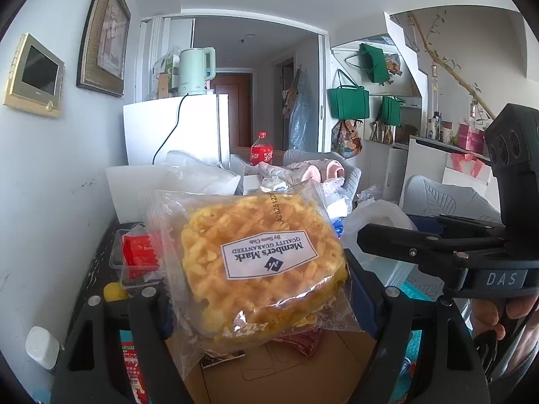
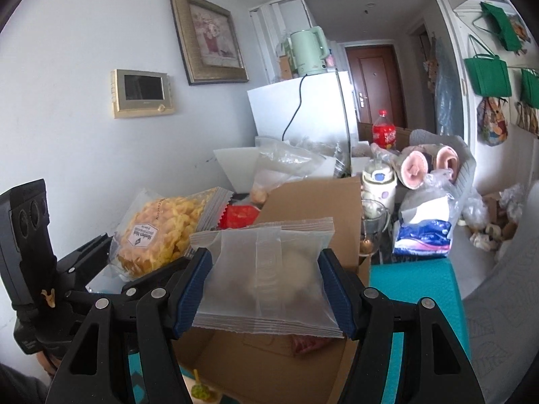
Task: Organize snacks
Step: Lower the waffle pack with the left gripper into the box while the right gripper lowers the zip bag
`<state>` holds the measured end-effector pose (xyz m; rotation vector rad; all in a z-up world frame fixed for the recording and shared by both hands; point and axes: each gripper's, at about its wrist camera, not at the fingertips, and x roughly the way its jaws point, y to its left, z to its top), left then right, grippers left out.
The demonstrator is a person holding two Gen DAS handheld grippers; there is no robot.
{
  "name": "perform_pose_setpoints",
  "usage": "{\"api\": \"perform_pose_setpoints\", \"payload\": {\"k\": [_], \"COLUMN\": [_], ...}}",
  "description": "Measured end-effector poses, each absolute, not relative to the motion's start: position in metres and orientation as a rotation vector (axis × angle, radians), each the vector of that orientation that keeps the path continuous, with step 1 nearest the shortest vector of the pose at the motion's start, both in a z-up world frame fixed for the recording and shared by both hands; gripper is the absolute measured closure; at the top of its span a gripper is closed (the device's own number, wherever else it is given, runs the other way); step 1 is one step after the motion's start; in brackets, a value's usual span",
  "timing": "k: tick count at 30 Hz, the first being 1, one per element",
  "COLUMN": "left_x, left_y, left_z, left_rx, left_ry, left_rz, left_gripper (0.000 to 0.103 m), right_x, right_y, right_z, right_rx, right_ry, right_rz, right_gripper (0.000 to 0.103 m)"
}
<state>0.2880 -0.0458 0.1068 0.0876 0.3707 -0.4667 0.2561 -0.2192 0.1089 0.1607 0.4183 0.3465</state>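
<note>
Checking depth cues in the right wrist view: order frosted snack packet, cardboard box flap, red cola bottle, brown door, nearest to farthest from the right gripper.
1. frosted snack packet, held between the right gripper fingers.
2. cardboard box flap, just behind the packet.
3. red cola bottle, back right, beside the fridge.
4. brown door, end of the hallway.

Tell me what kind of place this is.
Probably a lived-in apartment: a small white fridge topped by a green electric kettle, a framed picture on the wall, and green tote bags hanging beside the hallway.
</note>
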Motion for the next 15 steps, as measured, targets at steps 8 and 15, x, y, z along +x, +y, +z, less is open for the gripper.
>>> {"api": "perform_pose_setpoints", "payload": {"k": [8, 15], "left_x": [0.333, 0.358], "left_y": [-0.046, -0.047], "left_z": [0.080, 0.055], "left_rx": [0.066, 0.108], "left_ry": [0.439, 0.509], "left_rz": [-0.423, -0.370], "left_gripper": [0.024, 0.024], "right_x": [0.298, 0.329], "right_y": [-0.230, -0.237], "right_z": [0.085, 0.058], "right_rx": [0.205, 0.232], "right_ry": [0.477, 0.573], "right_rz": [0.306, 0.290], "right_gripper": [0.037, 0.037]}}
